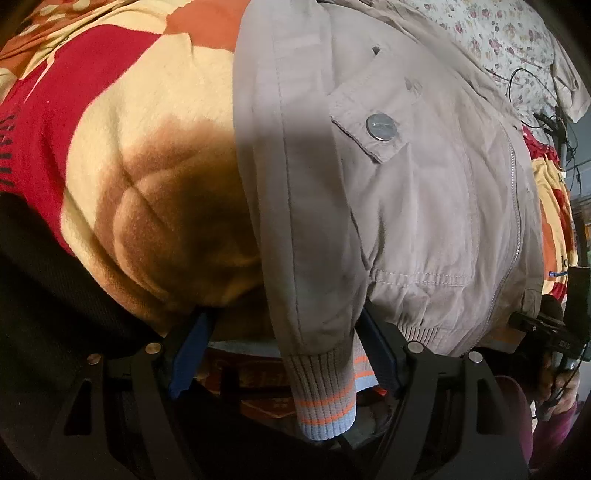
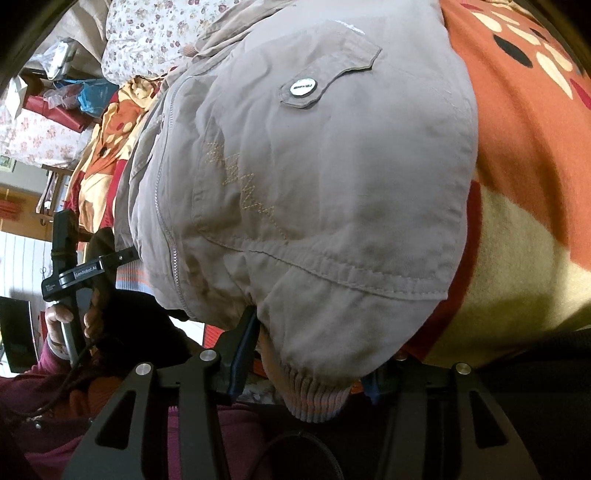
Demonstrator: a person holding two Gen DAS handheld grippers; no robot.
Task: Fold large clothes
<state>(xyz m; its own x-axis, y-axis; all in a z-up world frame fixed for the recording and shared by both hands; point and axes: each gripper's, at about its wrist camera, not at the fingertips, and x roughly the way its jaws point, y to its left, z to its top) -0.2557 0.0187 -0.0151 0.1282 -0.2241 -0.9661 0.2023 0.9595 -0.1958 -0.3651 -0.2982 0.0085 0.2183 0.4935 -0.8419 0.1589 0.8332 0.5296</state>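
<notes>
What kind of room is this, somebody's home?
Most likely a lived-in bedroom: a jacket lies on a fleece blanket spread like bedding, with floral sheets behind and bags and household clutter piled at the side.

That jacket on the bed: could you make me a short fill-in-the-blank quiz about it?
1. The jacket lies on a blanket patterned in red, orange and ____.
2. The pocket flap closes with a round metal ____.
3. The ribbed cuff has orange and ____ stripes.
4. The front closes with a ____.

Missing words: cream; snap button; light blue; zipper
</notes>
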